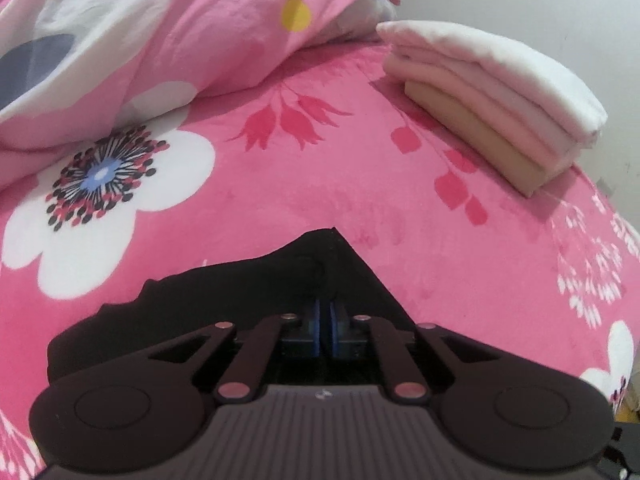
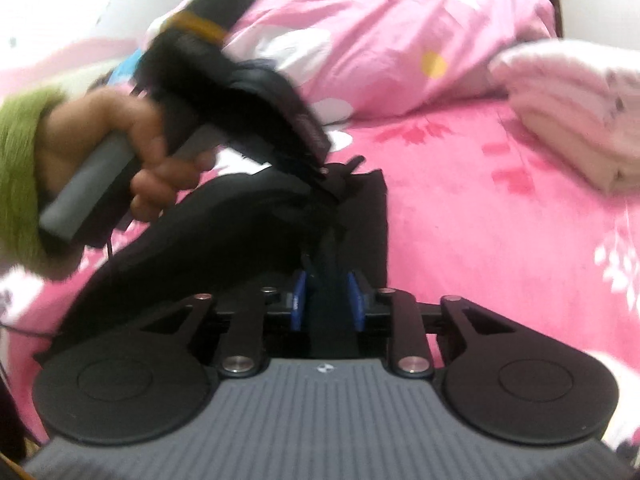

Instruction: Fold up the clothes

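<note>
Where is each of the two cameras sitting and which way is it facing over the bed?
Left wrist: on the left hand-held gripper, angled down at the black garment on the pink floral blanket; the jaws are shut on the cloth; no hand shows.
Right wrist: on the right hand-held gripper, looking across the bed; black cloth lies between its parted pads. The person's left hand and green sleeve show, holding the other gripper.
Shared: the garment, the blanket, the pink duvet and the folded pale stack.
</note>
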A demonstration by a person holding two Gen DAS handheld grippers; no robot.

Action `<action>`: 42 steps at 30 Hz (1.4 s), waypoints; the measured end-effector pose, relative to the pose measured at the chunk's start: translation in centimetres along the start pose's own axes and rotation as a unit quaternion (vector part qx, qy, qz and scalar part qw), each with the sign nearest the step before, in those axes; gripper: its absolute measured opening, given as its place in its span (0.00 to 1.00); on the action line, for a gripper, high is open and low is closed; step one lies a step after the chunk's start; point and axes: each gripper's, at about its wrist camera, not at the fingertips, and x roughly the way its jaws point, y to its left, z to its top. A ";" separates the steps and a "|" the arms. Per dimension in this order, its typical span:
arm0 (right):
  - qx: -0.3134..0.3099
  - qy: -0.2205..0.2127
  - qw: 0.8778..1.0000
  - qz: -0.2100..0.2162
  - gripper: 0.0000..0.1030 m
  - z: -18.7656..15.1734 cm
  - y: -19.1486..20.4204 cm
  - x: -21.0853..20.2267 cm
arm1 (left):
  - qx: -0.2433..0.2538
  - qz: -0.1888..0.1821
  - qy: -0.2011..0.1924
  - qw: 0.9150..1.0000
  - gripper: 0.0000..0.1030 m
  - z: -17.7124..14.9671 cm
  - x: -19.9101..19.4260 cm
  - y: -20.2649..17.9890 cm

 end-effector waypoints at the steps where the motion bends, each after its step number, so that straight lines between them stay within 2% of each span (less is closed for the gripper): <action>1: 0.012 -0.001 1.000 0.005 0.26 0.0 -0.4 -0.1 | -0.002 -0.002 -0.003 1.000 0.05 0.0 -0.2 0.0; 5: 0.036 0.007 0.999 0.024 0.29 -0.1 -1.0 0.2 | -0.007 -0.007 -0.015 1.000 0.05 0.1 -1.0 0.0; 12: 0.038 0.010 0.999 0.037 0.32 0.1 -0.9 0.7 | -0.015 -0.011 -0.031 0.999 0.05 0.0 -1.5 0.1; 13: 0.036 0.009 0.998 0.040 0.31 0.1 -1.0 0.8 | -0.017 -0.013 -0.033 0.999 0.05 0.0 -1.5 0.1; 14: 0.034 0.008 0.998 0.044 0.22 0.1 -1.0 0.8 | -0.018 -0.014 -0.035 0.999 0.05 0.0 -1.6 0.1; 15: 0.032 0.006 0.998 0.048 0.05 0.1 -1.1 0.9 | -0.018 -0.014 -0.037 0.999 0.05 0.0 -1.6 0.1; 16: 0.028 0.003 0.998 0.053 0.04 0.2 -1.1 1.0 | -0.018 -0.014 -0.038 0.999 0.05 0.0 -1.6 0.1; 21: 0.012 -0.014 0.999 0.048 0.03 0.1 -0.6 0.3 | -0.014 -0.011 -0.041 0.999 0.05 0.1 -1.4 -0.3; 42: 0.057 -0.032 0.996 0.060 0.03 -0.2 -1.5 -1.4 | 0.012 -0.012 -0.052 0.999 0.05 0.4 -0.6 -2.2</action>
